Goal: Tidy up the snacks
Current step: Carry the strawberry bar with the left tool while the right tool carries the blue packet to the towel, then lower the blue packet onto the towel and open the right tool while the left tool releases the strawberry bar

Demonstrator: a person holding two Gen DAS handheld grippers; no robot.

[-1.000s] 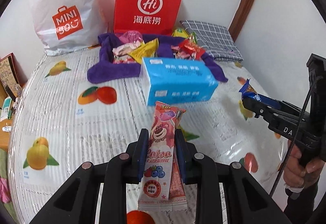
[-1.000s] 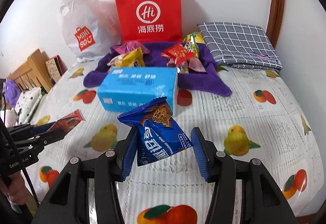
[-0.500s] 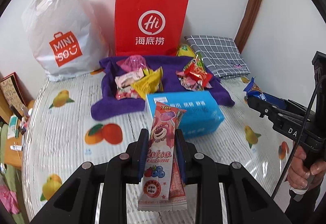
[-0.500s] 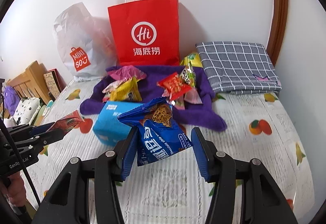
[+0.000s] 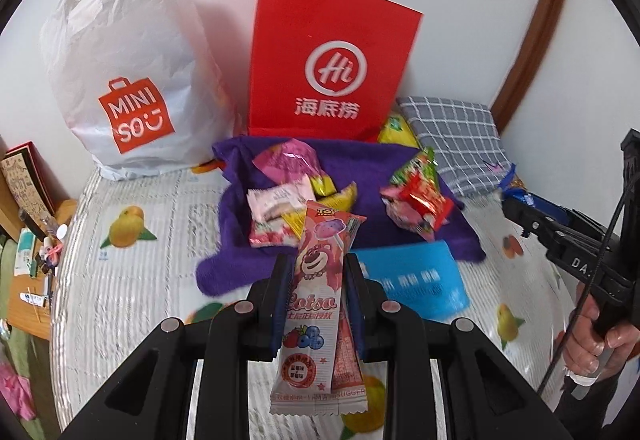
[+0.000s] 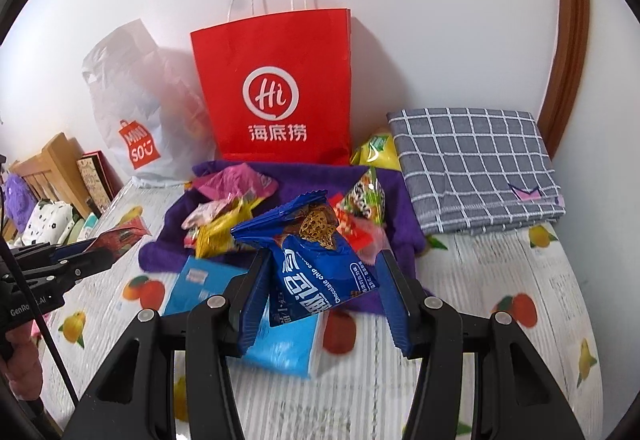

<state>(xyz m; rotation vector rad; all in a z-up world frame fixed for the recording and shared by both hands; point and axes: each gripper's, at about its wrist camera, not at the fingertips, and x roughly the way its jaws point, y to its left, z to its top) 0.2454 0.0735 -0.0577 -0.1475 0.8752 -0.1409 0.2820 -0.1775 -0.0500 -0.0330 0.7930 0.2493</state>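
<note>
My left gripper (image 5: 316, 276) is shut on a pink Lotso lollipop packet (image 5: 316, 304), held upright above the table. My right gripper (image 6: 322, 272) is shut on a blue chocolate chip cookie packet (image 6: 316, 280), also held in the air. Both are raised in front of a purple cloth (image 5: 360, 164) that carries several loose snack packets (image 5: 416, 200). Behind the cloth stand a red paper bag (image 5: 332, 68) and a white Miniso plastic bag (image 5: 128, 80). The right gripper also shows at the right of the left wrist view (image 5: 516, 200), and the left gripper shows at the left of the right wrist view (image 6: 120, 240).
A blue tissue pack (image 5: 416, 280) lies on the fruit-print tablecloth (image 5: 132, 280) just below the grippers. A folded grey checked cloth (image 6: 472, 168) lies at the back right by the wall. Wooden furniture with clutter (image 5: 28, 240) stands off the table's left edge.
Both grippers have risen and moved forward toward the bags with their packets still held. The tissue pack has dropped low in both views and the bags look larger.
</note>
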